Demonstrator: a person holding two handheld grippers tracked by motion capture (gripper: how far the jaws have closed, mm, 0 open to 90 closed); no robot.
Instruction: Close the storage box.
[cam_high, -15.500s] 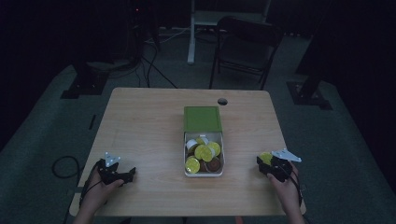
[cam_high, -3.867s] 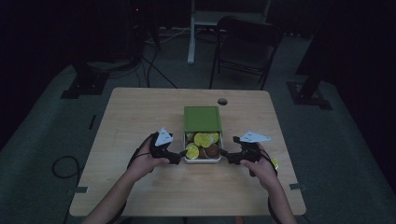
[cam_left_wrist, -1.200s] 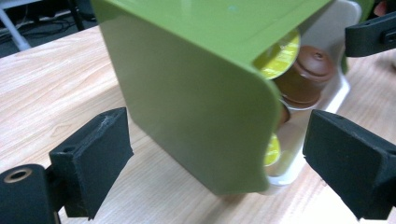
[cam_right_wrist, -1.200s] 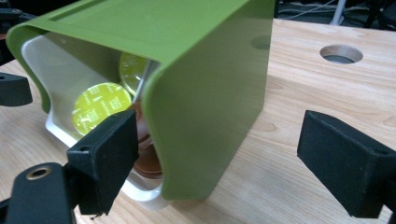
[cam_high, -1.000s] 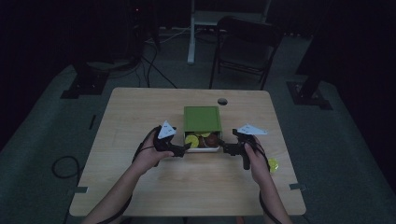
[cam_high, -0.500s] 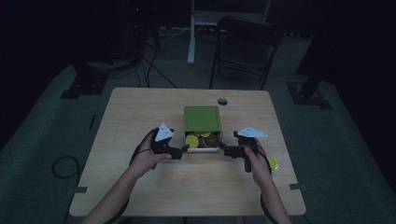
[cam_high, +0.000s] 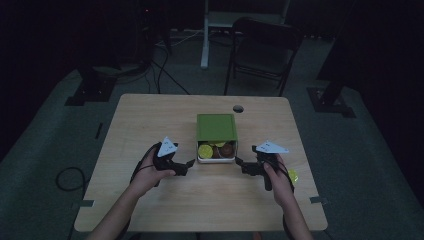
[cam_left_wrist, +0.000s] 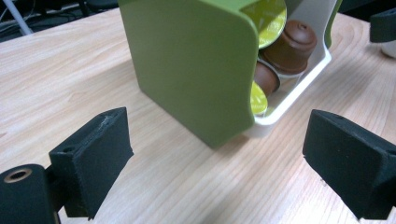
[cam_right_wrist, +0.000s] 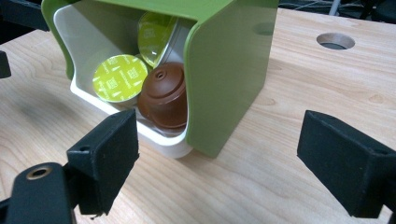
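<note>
Wooden bench, dark room. Green box sits mid-bench with a white inner tray slid partly out toward the person's side. The box covers most of the tray; only the near end is exposed.

Tray contents: coffee capsules, some with yellow-green foil lids, some brown. In the right gripper view one green-lidded capsule lies face-out by the tray's near lip, a brown one sits just beside it against the green wall, and another green lid is tilted behind them. The left gripper view shows brown capsules stacked at the tray's open end with green lids above and below them.

Left tongs: jaws wide apart, nothing between them, pointed at the box's left near corner and just short of it. In the left gripper view the green wall fills the gap ahead of the jaws, no contact.

Right tongs: jaws wide apart too, empty, aimed at the box's right near corner and close to it. In the right gripper view the green corner and tray lip sit just ahead of the jaws, not touching.

One yellow-green capsule lies loose on the bench beside the right hand. Left hand wraps its gripper from the near edge. Round cable hole in the bench beyond the box. Folding chair behind the bench.
</note>
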